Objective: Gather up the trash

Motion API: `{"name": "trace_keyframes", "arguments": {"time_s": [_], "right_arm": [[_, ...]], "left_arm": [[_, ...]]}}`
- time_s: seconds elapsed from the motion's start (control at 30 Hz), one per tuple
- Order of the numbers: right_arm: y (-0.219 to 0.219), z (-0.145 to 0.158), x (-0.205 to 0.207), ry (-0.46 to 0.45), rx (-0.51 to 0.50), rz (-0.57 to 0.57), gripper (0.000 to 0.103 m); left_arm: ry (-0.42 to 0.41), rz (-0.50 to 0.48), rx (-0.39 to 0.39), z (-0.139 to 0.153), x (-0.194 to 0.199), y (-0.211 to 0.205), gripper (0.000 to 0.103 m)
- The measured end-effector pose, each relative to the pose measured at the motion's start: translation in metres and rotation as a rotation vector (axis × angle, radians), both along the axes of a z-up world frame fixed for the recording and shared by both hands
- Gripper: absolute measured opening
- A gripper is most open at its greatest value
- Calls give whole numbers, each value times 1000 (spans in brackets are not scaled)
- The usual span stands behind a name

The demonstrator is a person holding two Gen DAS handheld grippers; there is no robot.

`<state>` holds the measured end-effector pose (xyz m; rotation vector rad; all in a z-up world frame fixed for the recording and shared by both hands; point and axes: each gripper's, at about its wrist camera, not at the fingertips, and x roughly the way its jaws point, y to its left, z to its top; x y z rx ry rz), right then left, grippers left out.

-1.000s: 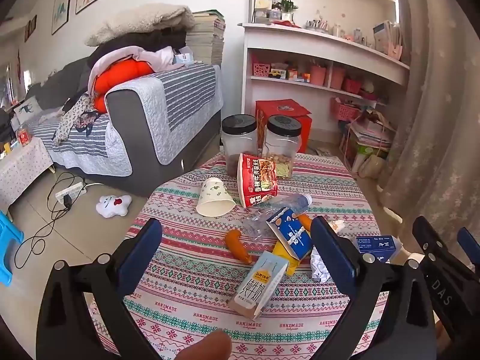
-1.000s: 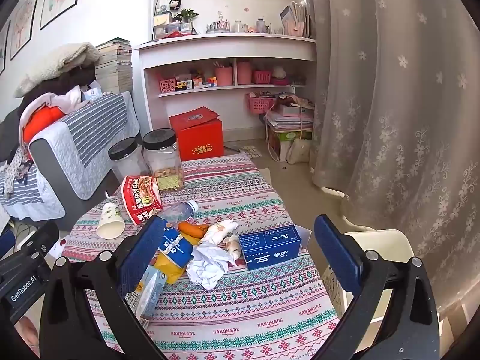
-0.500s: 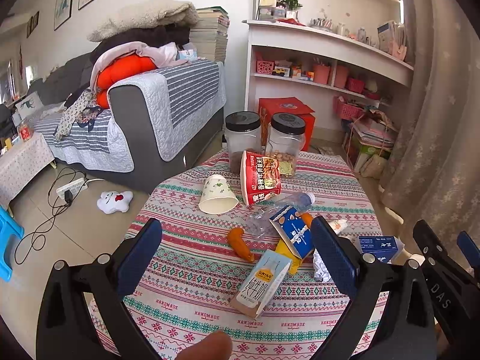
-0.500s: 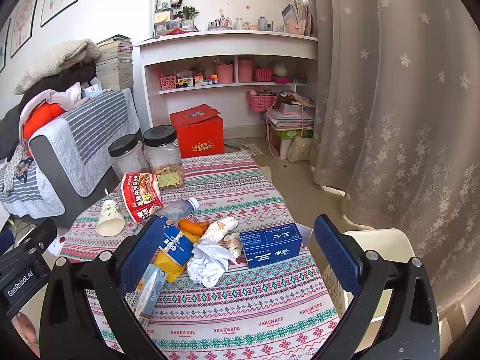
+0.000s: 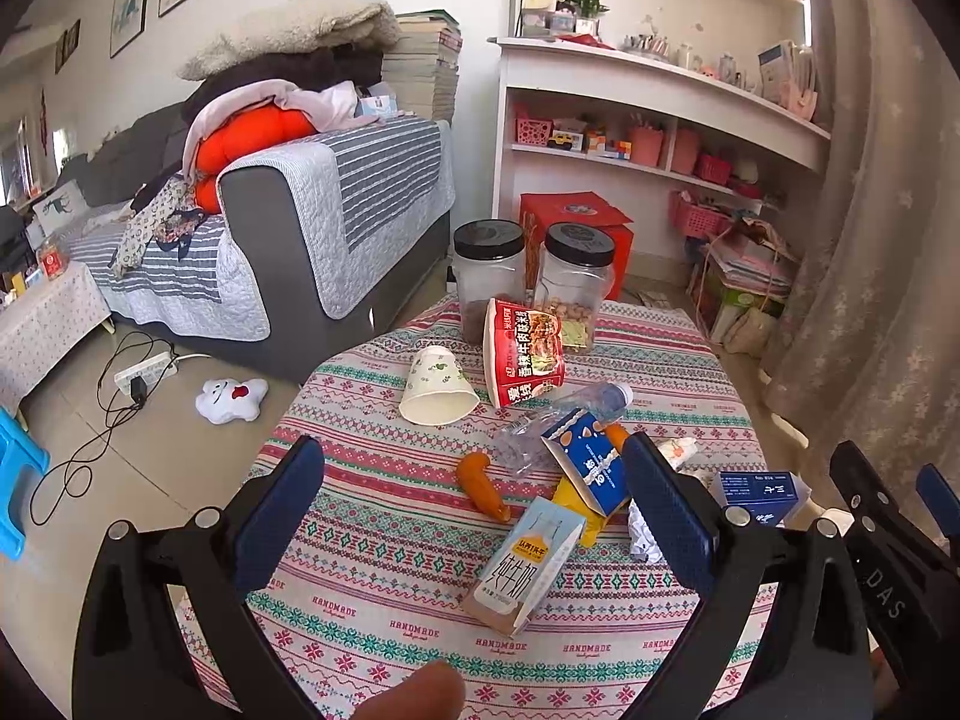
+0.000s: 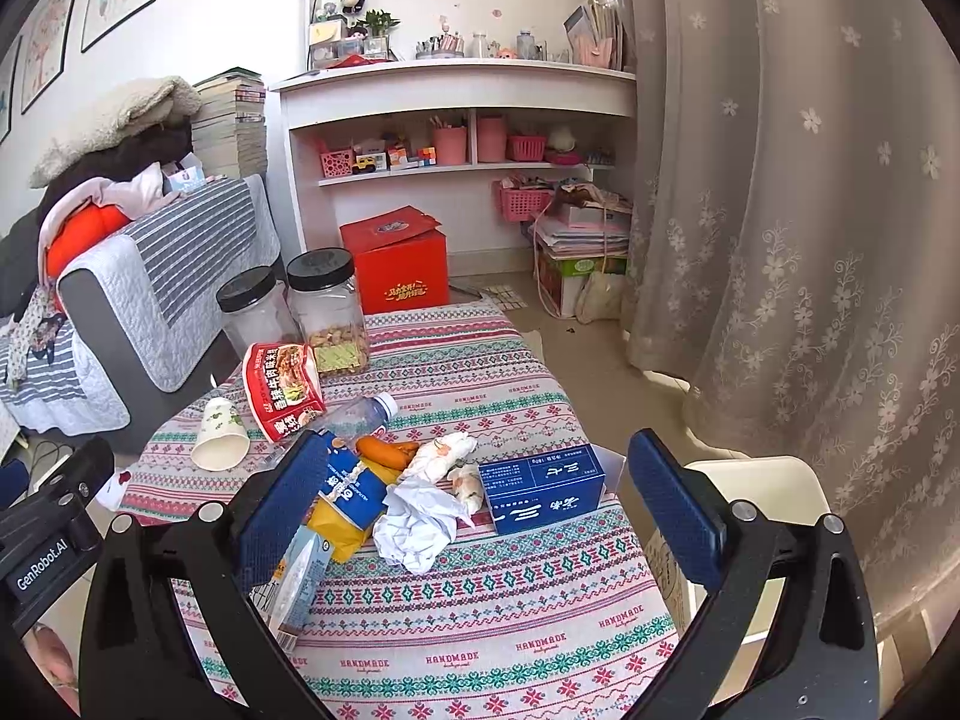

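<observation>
A small table [image 5: 384, 546] under a patterned cloth marked "HANDMADE" carries a scatter of trash, described from left to right. At the left a paper cup [image 5: 437, 387] lies on its side, just beside a red instant-noodle tub [image 5: 525, 360] that leans in front of two black-lidded storage jars [image 5: 576, 285]. Next comes a crushed clear plastic bottle [image 5: 558, 420], then an orange peel-like scrap [image 5: 480, 483] and a milk carton [image 5: 522, 564] lying flat near the front edge. Right of these is a heap: a torn blue and yellow carton [image 6: 348, 492], a crumpled white paper [image 6: 420, 519] and a rolled wrapper [image 6: 441, 456], all touching. Farthest right sits a blue box [image 6: 543, 486], and past the table edge a pale bin [image 6: 774, 480] stands by the curtain. The left claw [image 5: 474, 507] hangs above the near side of the table, spread wide and holding nothing; the right claw [image 6: 474, 501] is likewise wide open and empty, framing the paper and blue box. Collection appears to be at its start, with nothing yet lifted. The next move likely calls for lowering one claw over a single light item, such as the crumpled paper, and closing gently without dragging its neighbours.
</observation>
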<state>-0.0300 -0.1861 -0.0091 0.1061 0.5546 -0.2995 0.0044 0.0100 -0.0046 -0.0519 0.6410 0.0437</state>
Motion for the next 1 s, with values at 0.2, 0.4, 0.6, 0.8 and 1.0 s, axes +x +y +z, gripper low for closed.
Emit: {"name": "trace_keyframes", "arguments": {"time_s": [0.2, 0.4, 0.6, 0.8, 1.0], "right_arm": [[0, 1, 0, 1, 1, 0, 96], [0, 1, 0, 2, 0, 0, 96], [0, 1, 0, 1, 1, -1, 96], [1, 0, 1, 4, 0, 1, 96], [0, 1, 1, 4, 1, -1, 96]], "left_arm": [[0, -2, 0, 0, 0, 0, 96], [1, 0, 0, -3, -1, 1, 96], [2, 2, -1, -5, -1, 2, 96], [2, 4, -2, -6, -1, 3, 96], [3, 2, -2, -5, -1, 3, 96]]}}
